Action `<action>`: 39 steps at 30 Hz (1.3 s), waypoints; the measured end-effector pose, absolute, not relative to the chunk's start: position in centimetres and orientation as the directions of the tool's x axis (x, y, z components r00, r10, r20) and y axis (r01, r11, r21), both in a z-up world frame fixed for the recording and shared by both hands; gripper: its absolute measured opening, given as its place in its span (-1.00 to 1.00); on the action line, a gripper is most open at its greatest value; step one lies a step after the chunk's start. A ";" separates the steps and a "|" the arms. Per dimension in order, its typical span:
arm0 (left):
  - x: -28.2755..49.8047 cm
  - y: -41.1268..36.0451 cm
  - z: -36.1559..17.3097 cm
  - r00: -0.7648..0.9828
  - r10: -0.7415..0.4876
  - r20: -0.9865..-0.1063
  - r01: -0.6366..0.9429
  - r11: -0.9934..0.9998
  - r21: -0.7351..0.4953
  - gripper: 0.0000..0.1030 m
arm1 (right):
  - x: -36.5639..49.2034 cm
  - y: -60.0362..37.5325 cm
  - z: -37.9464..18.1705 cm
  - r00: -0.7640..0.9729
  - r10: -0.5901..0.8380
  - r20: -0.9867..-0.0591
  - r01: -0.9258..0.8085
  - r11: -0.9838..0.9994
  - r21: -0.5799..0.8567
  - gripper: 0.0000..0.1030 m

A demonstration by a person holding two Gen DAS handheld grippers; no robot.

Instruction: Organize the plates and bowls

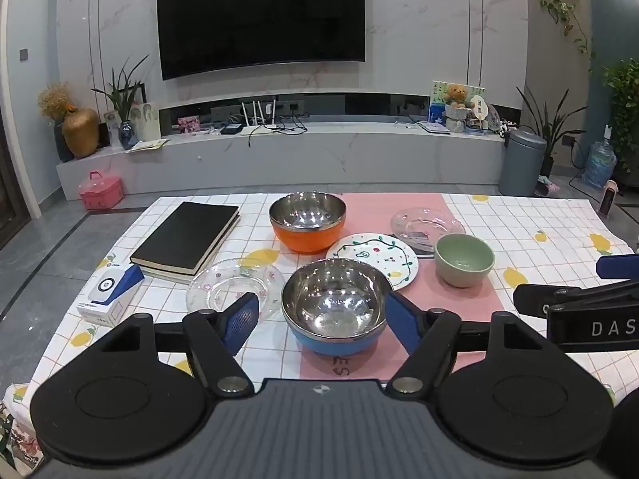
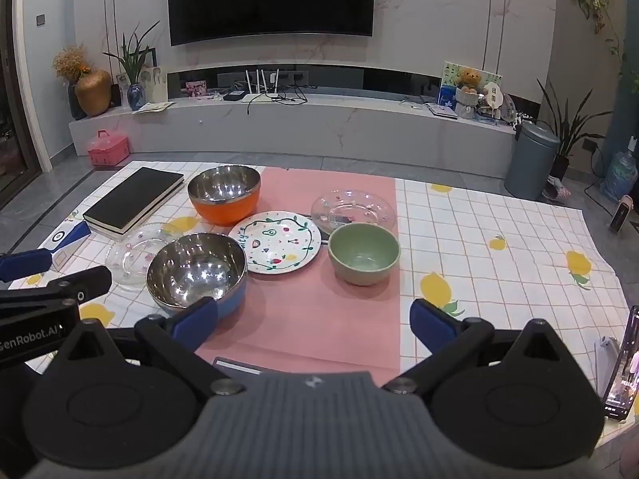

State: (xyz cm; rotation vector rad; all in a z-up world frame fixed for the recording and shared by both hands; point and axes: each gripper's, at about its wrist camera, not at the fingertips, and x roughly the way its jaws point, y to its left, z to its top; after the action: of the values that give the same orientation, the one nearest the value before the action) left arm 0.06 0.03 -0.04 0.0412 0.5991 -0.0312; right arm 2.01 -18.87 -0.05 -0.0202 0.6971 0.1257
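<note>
Presently, the left claw (image 1: 321,321) is held open with the blue bowl (image 1: 337,311) between its pads, untouched, near centre on the tabletop (image 1: 539,215), while the right claw (image 2: 313,325), likewise open and empty, is kept rightward, further off.

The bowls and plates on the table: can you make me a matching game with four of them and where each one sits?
Things:
1. blue bowl
2. orange bowl
3. green bowl
4. painted plate

Places:
A. far side, next to the black book
B. in the middle, between all three bowls
C. nearest, straight ahead of the open left tool
D. on the pink cloth, just in front of a clear glass plate

Pairs: 1-C, 2-A, 3-D, 4-B
</note>
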 end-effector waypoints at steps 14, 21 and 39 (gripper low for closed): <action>-0.2 0.2 0.0 0.810 -0.012 -0.586 0.025 1.000 0.013 0.60 | 1.9 -18.5 0.0 0.760 0.107 -0.641 -0.124 0.992 0.018 0.95; -0.2 0.3 0.0 0.807 -0.019 -0.590 0.031 0.999 0.010 0.60 | 1.9 -18.4 0.0 0.761 0.107 -0.640 -0.122 0.992 0.022 0.95; -0.1 0.1 -0.2 0.805 -0.015 -0.593 0.029 1.000 0.013 0.59 | 1.9 -18.9 -0.2 0.761 0.110 -0.640 -0.125 0.992 0.022 0.95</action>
State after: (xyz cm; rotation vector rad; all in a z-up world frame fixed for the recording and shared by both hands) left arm -0.13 0.07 -0.20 0.0218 0.6350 -0.0235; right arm 1.86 -18.88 -0.17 -0.0225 0.6947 0.1280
